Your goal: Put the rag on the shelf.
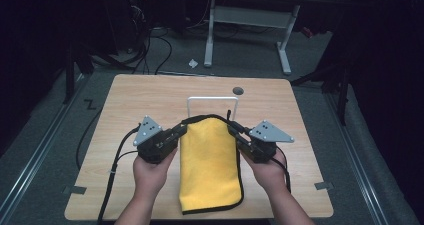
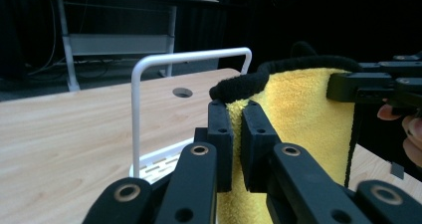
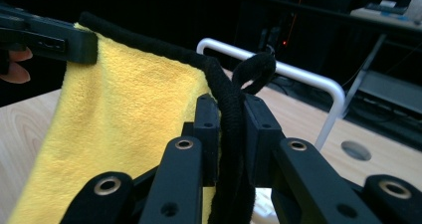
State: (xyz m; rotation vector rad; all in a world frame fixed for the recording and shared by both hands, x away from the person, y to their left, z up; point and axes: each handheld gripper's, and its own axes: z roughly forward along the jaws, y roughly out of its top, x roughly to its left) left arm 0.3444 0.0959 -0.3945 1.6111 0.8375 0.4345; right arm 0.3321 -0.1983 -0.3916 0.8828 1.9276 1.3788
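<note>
Yellow towel (image 1: 209, 165): hung between the two grippers above the middle of the table, its black-edged top stretched level, its lower end trailing toward the near edge.
Left gripper (image 2: 237, 134): jaws clenched on the towel's left top corner, yellow cloth pinched between the pads.
Right gripper (image 3: 230, 129): jaws clamped on the towel's right top corner, over the black hem and beside its small loop (image 3: 254, 70).
White rack (image 1: 212, 104): stood upright just beyond the towel, toward the far side.
Wooden table (image 1: 140, 95): light-coloured, a round hole (image 1: 238, 90) near its far edge.
</note>
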